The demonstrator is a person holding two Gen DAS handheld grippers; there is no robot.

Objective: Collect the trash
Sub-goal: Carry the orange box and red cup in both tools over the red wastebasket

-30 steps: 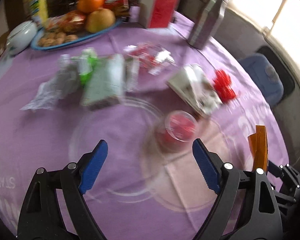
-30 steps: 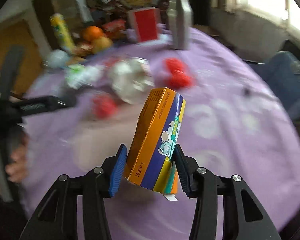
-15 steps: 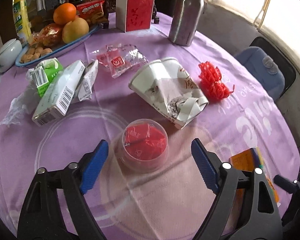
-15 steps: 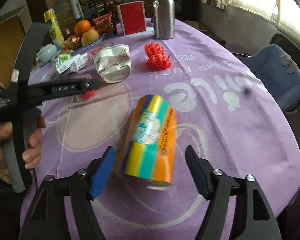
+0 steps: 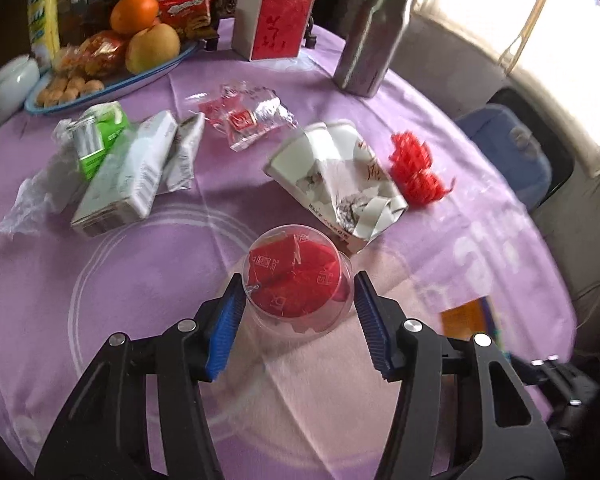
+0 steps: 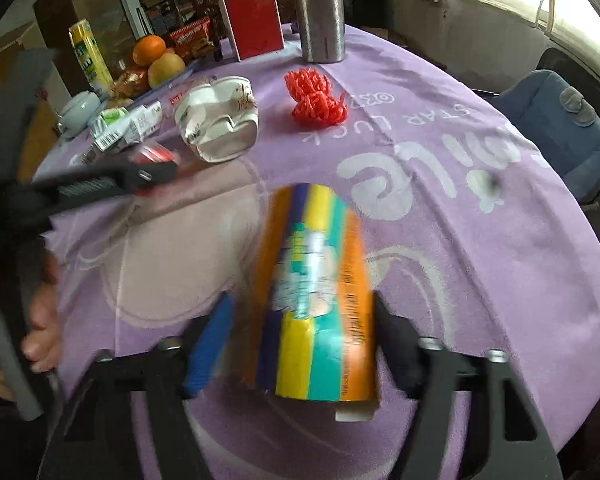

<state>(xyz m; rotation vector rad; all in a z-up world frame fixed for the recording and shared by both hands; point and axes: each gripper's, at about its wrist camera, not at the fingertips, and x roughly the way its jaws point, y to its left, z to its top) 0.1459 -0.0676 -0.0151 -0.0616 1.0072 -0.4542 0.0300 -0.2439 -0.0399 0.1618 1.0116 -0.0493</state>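
Near crushed paper cup (image 5: 336,178), I have left gripper (image 5: 298,312) open, pads flanking clear cup (image 5: 299,280), touch unclear. Likely light, thin, slippery, crushable: squeeze sidewalls gently. Right gripper (image 6: 300,336) open around striped carton (image 6: 320,300); looks stiff, light.

Tablecloth (image 6: 440,208) carries white print, upside down in the right wrist view: "STAR LUCK" plus larger letters, probably "smile". Clear cup (image 5: 298,280) lid shows "2oz" embossed. Carton (image 6: 320,308) and snack pack (image 5: 186,10) print too blurred to read.
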